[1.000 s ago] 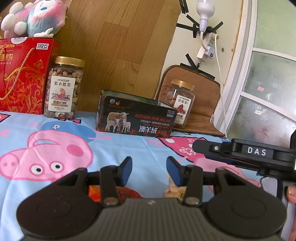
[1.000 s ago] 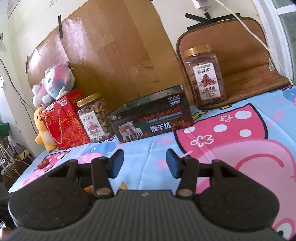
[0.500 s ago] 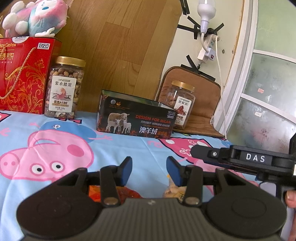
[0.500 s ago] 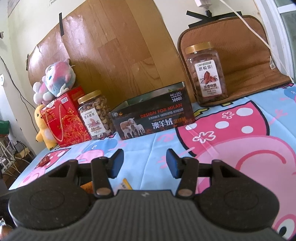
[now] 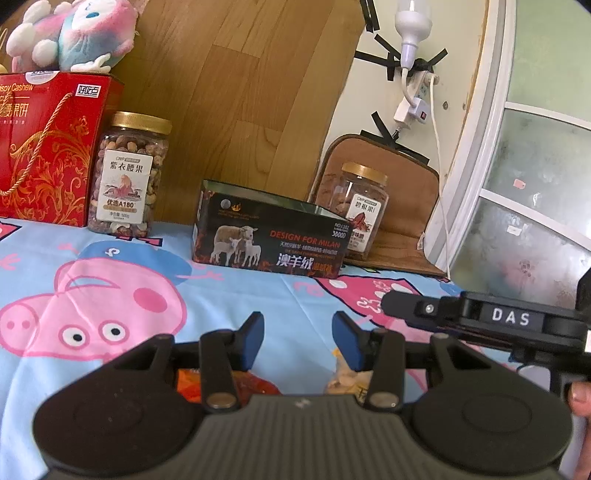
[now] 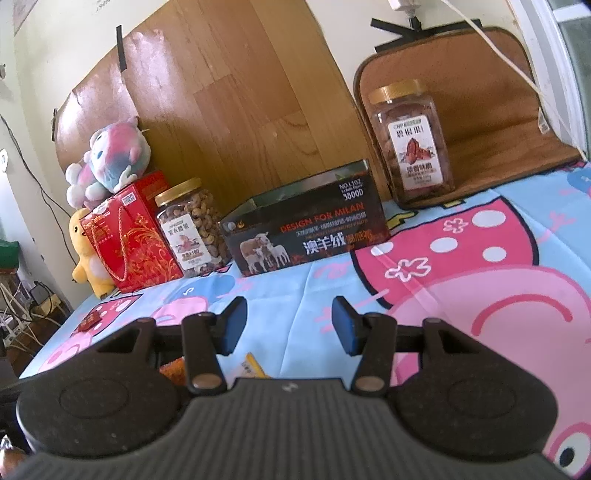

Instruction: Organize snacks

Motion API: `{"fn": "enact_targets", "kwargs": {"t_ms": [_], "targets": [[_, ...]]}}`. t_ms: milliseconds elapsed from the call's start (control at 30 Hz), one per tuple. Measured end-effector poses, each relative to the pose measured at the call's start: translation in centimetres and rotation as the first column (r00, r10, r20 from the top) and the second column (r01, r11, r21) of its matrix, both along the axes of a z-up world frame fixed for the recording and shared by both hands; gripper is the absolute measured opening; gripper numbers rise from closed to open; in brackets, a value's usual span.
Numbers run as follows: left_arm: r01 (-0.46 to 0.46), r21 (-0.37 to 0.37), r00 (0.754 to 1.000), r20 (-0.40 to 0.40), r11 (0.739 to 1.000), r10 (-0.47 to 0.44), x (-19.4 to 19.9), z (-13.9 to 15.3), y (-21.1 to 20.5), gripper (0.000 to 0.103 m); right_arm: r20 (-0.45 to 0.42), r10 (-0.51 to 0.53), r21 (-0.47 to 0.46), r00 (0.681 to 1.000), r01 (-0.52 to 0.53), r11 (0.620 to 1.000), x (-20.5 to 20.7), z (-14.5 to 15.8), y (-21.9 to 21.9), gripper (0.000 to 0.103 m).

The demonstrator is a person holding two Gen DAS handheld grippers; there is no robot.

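A black open-topped box with sheep on it (image 5: 269, 238) (image 6: 306, 234) stands at the back of the table. A cashew jar (image 5: 127, 177) (image 6: 192, 229) stands left of it and a pecan jar (image 5: 360, 212) (image 6: 410, 142) right of it. My left gripper (image 5: 298, 341) is open and empty; an orange snack packet (image 5: 255, 384) and a pale snack packet (image 5: 347, 380) lie just under its fingers. My right gripper (image 6: 287, 328) is open and empty above the cloth, with a yellow packet (image 6: 253, 365) and an orange one (image 6: 173, 371) below it. The right gripper's side also shows in the left wrist view (image 5: 480, 319).
A red gift box (image 5: 48, 147) (image 6: 129, 236) with a plush toy (image 5: 70, 33) on it stands at the back left, a yellow plush (image 6: 86, 251) beside it. A small red packet (image 6: 90, 319) lies near the table's left edge. A brown cushion (image 6: 480, 103) leans at the back right.
Both grippers have drifted slightly; the scene in the right wrist view has shifted down and nearer. Nothing was taken hold of or let go.
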State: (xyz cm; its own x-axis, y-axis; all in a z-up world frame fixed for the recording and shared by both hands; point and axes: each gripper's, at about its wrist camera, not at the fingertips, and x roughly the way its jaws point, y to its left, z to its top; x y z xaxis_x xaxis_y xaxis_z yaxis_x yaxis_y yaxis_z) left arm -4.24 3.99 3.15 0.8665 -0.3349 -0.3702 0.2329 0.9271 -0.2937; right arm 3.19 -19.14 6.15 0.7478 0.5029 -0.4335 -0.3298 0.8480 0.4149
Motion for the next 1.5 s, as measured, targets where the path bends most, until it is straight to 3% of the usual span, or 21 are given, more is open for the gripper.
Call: {"fn": "enact_targets", "kwargs": {"t_ms": [133, 300, 400, 500, 600, 700, 767, 833, 933, 1033, 1100, 1200, 1267, 1333, 1500], "targets": [[-0.007, -0.026, 1.0, -0.001, 1.0, 0.006, 0.0, 0.1, 0.6, 0.042, -0.001, 0.0, 0.015, 1.0, 0.0, 1.0, 0.0, 0.1, -0.3, 0.053], [-0.14, -0.171, 0.99, -0.004, 0.975, 0.141, -1.4, 1.7, 5.9, 0.04, 0.005, 0.049, 0.03, 0.999, -0.049, 0.998, -0.5, 0.8, -0.4, 0.053], [-0.213, -0.152, 0.977, -0.013, 0.965, 0.213, -2.1, 2.4, 8.2, 0.04, 0.012, 0.1, 0.036, 0.995, -0.101, 0.994, -0.9, 1.1, -0.1, 0.053], [-0.224, -0.111, 0.972, -0.102, 0.968, 0.213, -1.6, 2.2, 8.6, 0.04, -0.007, 0.151, 0.046, 0.989, -0.15, 0.988, -0.5, 1.0, 0.6, 0.053], [-0.192, -0.126, 0.972, -0.158, 0.973, 0.172, -1.6, 1.4, 8.4, 0.04, -0.046, 0.225, 0.057, 0.973, -0.223, 0.973, 0.1, 1.0, 1.7, 0.053], [-0.163, -0.171, 0.974, -0.187, 0.972, 0.13, -2.1, 0.6, 8.3, 0.04, -0.092, 0.339, 0.09, 0.936, -0.331, 0.939, 0.1, 1.1, 2.7, 0.053], [-0.162, -0.163, 0.974, -0.183, 0.973, 0.131, -2.5, 0.4, 8.2, 0.04, -0.119, 0.412, 0.101, 0.904, -0.401, 0.91, -0.3, 1.0, 3.5, 0.053], [-0.164, -0.161, 0.974, -0.181, 0.973, 0.134, -2.7, 0.5, 8.3, 0.04, -0.132, 0.463, 0.045, 0.876, -0.461, 0.886, -1.2, 0.7, 4.6, 0.053], [-0.167, -0.178, 0.974, -0.182, 0.97, 0.134, -2.9, 0.6, 8.5, 0.04, -0.125, 0.489, -0.084, 0.863, -0.5, 0.862, -2.8, 0.2, 5.6, 0.049], [-0.162, -0.188, 0.975, -0.181, 0.969, 0.128, -3.6, 0.7, 8.6, 0.04, -0.045, 0.455, -0.3, 0.889, -0.447, 0.843, -4.0, 0.0, 6.0, 0.045], [-0.151, -0.202, 0.975, -0.189, 0.968, 0.113, -3.9, 0.7, 8.6, 0.04, -0.02, 0.399, -0.368, 0.917, -0.378, 0.85, -3.5, -0.1, 5.3, 0.045], [-0.137, -0.239, 0.972, -0.221, 0.961, 0.084, -4.5, 0.5, 8.6, 0.042, -0.059, 0.346, -0.303, 0.936, -0.347, 0.887, -1.9, 0.5, 3.3, 0.048], [-0.121, -0.284, 0.969, -0.242, 0.951, 0.051, -4.8, 0.2, 8.7, 0.042, -0.079, 0.378, -0.19, 0.922, -0.386, 0.903, -1.1, 1.3, 2.5, 0.048], [-0.114, -0.323, 0.963, -0.269, 0.94, 0.024, -4.9, -0.3, 8.6, 0.043, -0.109, 0.431, -0.093, 0.896, -0.441, 0.893, -0.4, 1.8, 2.6, 0.048], [-0.132, -0.378, 0.927, -0.374, 0.916, -0.02, -3.7, -2.4, 7.5, 0.045, -0.2, 0.456, -0.057, 0.868, -0.475, 0.878, 2.4, -0.3, 5.0, 0.048]]}}
